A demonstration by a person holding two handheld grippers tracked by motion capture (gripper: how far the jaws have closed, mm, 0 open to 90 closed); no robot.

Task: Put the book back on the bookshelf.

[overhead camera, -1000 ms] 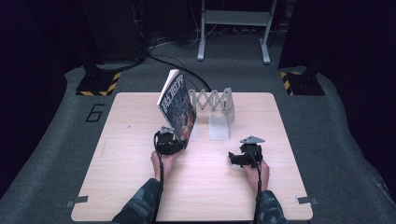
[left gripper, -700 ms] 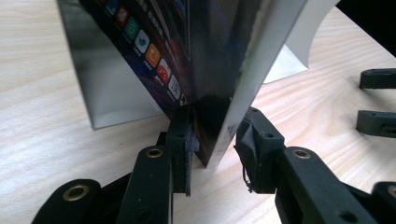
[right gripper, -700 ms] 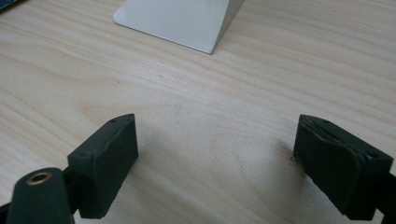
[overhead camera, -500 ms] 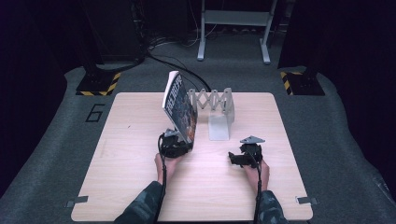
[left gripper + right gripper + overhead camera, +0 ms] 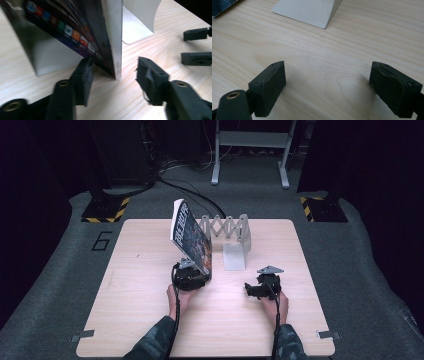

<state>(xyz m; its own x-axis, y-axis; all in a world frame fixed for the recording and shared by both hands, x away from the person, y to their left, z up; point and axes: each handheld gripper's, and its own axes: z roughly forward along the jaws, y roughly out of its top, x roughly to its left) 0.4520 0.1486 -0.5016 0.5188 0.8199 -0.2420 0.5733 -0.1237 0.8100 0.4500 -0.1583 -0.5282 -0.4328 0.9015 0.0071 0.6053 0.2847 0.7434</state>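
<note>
Glossy and dark-covered, the book [image 5: 191, 237] is now tilting steeper beside the folding rack [image 5: 229, 232] on the bench [image 5: 130, 295], its lower corner sitting between the left tool's [image 5: 113, 72] wide jaws, suggesting release, while the right tool [image 5: 327, 82] is resting wide and empty nearby.

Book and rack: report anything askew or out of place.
The book is off. It stands tilted on its lower corner on the table, in front of the rack, not in a slot. The left gripper straddles that corner with jaws apart, one jaw at the cover. The rack sits upright.
</note>
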